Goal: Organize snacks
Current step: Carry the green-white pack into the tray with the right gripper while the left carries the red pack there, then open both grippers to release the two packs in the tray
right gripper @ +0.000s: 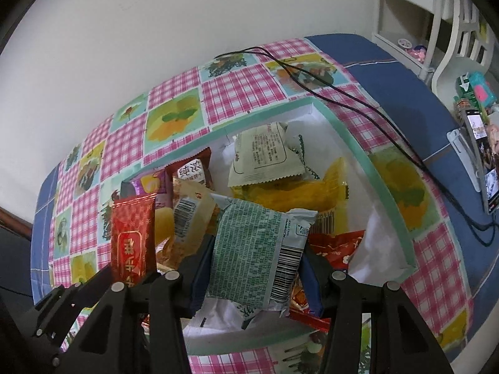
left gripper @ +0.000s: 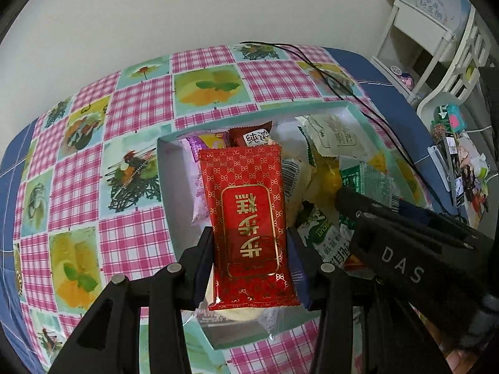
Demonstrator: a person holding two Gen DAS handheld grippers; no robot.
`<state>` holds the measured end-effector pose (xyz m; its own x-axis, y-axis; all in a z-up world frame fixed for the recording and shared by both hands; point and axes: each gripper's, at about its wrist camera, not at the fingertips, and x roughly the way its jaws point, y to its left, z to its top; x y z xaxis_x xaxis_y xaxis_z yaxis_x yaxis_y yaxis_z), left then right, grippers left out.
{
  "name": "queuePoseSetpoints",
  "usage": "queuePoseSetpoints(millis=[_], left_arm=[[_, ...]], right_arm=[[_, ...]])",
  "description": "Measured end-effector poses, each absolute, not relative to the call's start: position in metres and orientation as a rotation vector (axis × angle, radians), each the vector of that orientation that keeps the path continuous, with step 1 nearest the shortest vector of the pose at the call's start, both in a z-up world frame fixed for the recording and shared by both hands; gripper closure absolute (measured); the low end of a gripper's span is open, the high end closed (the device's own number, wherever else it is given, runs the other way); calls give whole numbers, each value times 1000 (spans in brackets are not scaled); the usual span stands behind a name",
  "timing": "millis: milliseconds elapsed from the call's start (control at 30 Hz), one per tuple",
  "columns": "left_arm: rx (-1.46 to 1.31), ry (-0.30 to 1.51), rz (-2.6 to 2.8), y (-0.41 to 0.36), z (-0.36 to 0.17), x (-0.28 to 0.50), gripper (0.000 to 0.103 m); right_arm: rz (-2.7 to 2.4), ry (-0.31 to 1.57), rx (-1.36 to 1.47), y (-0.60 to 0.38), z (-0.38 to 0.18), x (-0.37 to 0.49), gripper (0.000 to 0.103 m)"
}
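1. Left tongs (left gripper: 249, 249) clench the red gold-patterned foil snack packet (left gripper: 248, 218); right tongs (right gripper: 252, 268) clench the green-printed plastic snack packet (right gripper: 259, 255).
2. Beyond both, the mint-rimmed white cardboard box (right gripper: 386, 187) is crowded; either packet could likely slip out or snag neighbours.

The desk (left gripper: 374, 71) is covered by a cloth (left gripper: 134, 109) of pink check squares and food-print squares, with a blue border at the edges. A shallow box (right gripper: 358, 152) with a mint-green rim and white interior rests directly on the cloth and contains loose snack packets. A black cable (right gripper: 343, 93) runs across the cloth, passing beside the far corner of the box.
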<state>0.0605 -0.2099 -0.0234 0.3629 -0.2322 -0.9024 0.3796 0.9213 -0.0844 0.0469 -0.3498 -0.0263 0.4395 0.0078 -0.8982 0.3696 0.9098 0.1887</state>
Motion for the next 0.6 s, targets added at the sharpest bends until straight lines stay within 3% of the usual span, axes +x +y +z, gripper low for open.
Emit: queuePoseSetpoints(millis=[133, 233, 367, 433, 600], left_arm=[[122, 1145, -404, -208, -24, 63, 55], [107, 1152, -410, -205, -23, 62, 42], [92, 1157, -407, -199, -19, 61, 34], [85, 1161, -402, -195, -18, 60, 27], [68, 1161, -392, -183, -15, 56, 17]], right_arm=[[-245, 1107, 391, -353, -28, 49, 49], [-249, 1108, 396, -354, -27, 48, 49], [-255, 1103, 402, -355, -25, 46, 48], [-258, 1096, 401, -355, -23, 46, 41], [-248, 1088, 383, -349, -18, 43, 35]])
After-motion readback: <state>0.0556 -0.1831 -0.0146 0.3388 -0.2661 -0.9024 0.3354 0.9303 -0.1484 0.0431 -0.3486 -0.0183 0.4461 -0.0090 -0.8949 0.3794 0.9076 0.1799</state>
